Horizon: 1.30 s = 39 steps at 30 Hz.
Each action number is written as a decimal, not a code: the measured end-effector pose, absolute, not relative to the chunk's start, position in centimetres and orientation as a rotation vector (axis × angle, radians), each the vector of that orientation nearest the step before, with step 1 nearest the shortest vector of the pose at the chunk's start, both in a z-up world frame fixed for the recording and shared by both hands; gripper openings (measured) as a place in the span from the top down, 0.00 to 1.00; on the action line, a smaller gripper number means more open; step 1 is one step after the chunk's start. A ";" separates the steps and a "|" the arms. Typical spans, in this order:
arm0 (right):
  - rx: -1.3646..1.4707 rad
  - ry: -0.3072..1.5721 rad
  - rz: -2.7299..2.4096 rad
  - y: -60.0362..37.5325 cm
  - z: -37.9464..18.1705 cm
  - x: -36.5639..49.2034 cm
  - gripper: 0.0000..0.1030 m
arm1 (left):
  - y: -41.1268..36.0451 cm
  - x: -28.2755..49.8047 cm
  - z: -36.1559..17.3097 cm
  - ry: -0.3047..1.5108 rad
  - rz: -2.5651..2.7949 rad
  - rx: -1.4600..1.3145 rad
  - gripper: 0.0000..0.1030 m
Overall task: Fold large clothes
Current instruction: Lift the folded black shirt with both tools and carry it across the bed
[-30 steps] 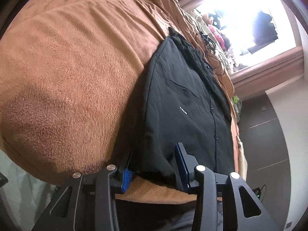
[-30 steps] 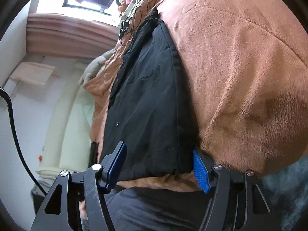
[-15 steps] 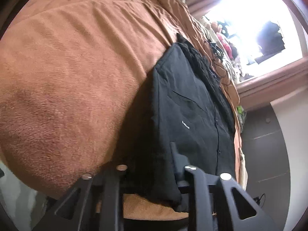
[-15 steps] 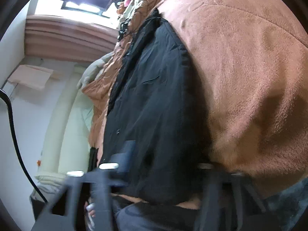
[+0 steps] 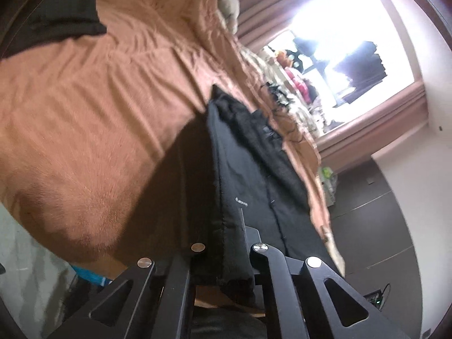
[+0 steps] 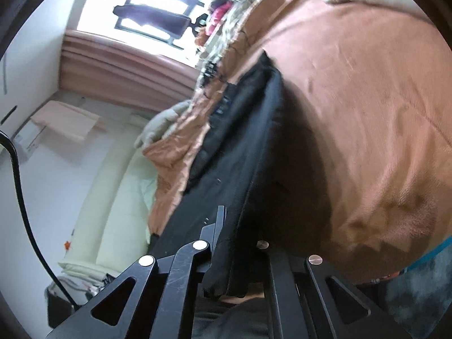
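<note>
A black button-up shirt (image 5: 254, 175) lies lengthwise on a brown fleece blanket (image 5: 99, 113) that covers a bed. Its near hem is lifted off the blanket and casts a dark shadow beneath. My left gripper (image 5: 230, 234) is closing tight on one near corner of the hem, with cloth bunched between the pads. In the right wrist view the same shirt (image 6: 237, 158) runs away from me over the blanket (image 6: 367, 99). My right gripper (image 6: 234, 226) is closing on the other near corner, and cloth hangs down between its fingers.
Another dark garment (image 5: 56, 19) lies at the far left of the bed. Clutter (image 5: 296, 84) is piled at the far end beneath a bright window (image 5: 339, 56). Dark floor (image 5: 381, 212) borders one side, a cream cushion (image 6: 113, 197) and a black cable (image 6: 22, 183) the other.
Both grippers went from open around the shirt's hem to shut on it. Both then rose, lifting the near edge off the blanket.
</note>
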State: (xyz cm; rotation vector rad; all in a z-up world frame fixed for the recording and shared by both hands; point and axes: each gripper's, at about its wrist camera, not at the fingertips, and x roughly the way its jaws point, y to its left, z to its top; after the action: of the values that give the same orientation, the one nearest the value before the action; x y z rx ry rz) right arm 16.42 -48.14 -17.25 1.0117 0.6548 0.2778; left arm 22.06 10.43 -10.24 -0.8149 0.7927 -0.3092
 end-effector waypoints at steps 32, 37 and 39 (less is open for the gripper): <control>0.929 0.296 0.442 -47.6 -1.1 2.2 0.95 | 11.5 6.2 7.5 0.428 -0.462 -0.778 0.95; 0.941 0.325 0.431 -48.0 -2.0 3.9 0.95 | 11.5 8.3 6.0 0.467 -0.443 -0.799 0.95; 0.945 0.338 0.427 -48.3 -2.3 4.7 0.95 | 11.5 9.5 5.5 0.478 -0.437 -0.805 0.95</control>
State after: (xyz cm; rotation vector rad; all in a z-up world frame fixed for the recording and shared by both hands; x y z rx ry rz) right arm 4.72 -48.31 -2.33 0.9451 0.3382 0.4267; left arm 9.51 11.46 5.52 -0.8046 0.4781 -0.4370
